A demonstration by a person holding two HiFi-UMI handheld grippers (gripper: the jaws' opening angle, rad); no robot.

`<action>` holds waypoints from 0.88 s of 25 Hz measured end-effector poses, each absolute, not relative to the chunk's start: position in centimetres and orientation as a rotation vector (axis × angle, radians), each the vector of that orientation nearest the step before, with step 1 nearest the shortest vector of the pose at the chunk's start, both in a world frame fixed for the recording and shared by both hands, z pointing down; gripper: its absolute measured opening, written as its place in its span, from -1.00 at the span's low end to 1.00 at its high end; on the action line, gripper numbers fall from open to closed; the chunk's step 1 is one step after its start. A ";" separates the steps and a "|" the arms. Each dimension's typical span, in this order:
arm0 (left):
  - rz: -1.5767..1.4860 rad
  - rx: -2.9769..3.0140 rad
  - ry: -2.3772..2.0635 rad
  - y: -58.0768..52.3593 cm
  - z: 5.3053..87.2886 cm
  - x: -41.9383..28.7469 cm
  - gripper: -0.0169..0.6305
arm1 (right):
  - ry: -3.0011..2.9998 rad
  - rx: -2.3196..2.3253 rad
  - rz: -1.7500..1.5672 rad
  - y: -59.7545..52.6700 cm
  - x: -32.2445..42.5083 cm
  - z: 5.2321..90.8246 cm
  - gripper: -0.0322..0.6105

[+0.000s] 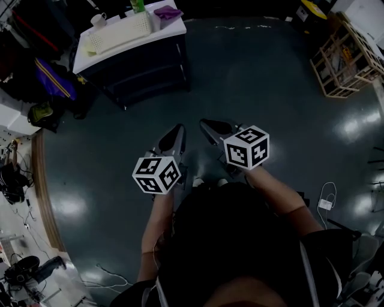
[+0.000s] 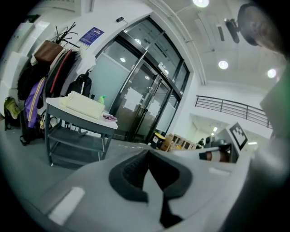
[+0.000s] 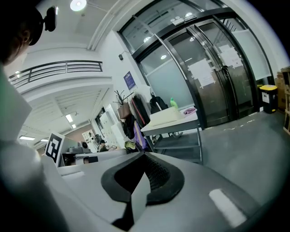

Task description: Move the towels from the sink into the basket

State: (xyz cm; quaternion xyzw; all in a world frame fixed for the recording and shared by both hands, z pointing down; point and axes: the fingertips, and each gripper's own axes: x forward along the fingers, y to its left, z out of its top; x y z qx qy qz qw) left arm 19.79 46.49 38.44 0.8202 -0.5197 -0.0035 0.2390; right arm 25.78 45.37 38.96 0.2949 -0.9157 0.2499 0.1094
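Overhead, head view: white-topped stand [image 1: 135,41] on glossy dark floor [image 1: 252,78]; cream slotted rectangular basket [image 1: 120,33], long axis along the top; crumpled purple towel [image 1: 168,12] beside its right end. Well apart from the stand, left gripper [image 1: 178,128] and right gripper [image 1: 205,124] point toward it. Left gripper view: ribbed black pads [image 2: 129,174] pressed together, nothing between. Right gripper view: pads [image 3: 156,174] likewise; glass doors [image 3: 213,77], unseen overhead.

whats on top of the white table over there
The white table bears a cream basket, a white cup, a green bottle and a purple towel. The basket's inside and anything behind it cannot be made out.
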 end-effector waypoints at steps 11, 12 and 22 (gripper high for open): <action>0.019 2.221 -1.404 45.9 40.4 15.0 -0.93 | -2.653 0.875 0.718 44.2 21.5 40.3 -0.91; 0.016 2.218 -1.405 45.7 40.4 14.8 -0.93 | -2.649 0.875 0.719 43.9 21.4 40.4 -0.91; 0.020 2.200 -1.444 41.1 40.5 13.5 -0.93 | -2.644 0.865 0.729 39.0 20.2 41.1 -0.91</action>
